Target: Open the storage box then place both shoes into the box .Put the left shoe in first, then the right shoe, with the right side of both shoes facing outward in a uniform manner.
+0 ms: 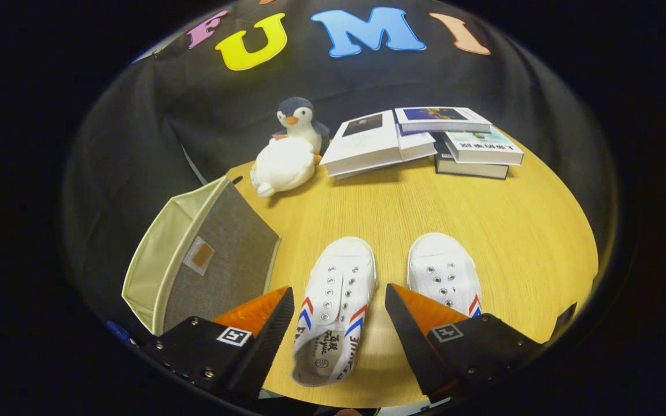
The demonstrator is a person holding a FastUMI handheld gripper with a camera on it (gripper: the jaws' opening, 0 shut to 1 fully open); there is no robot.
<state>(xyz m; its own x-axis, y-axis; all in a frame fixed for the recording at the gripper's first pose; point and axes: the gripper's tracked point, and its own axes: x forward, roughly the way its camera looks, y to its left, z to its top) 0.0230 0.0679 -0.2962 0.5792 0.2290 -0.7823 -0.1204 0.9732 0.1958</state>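
Claw [339, 315] wide open, holding nothing, straddling the left shoe [333, 300]; a shallow bite risks dropping it short of the box [206, 260].

Matt wood-grain table [425, 202], white canvas shoes [333, 300], woven cloth box [217, 271]

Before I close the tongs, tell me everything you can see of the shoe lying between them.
The left shoe is a white canvas slip-on with metal eyelets but no laces, a rounded rubber toe cap and red and blue chevron stripes on both sides near the heel. It lies flat on the wooden table, toe pointing away, opening facing up. The open tongs straddle it without touching. The right shoe sits beside it, apart.
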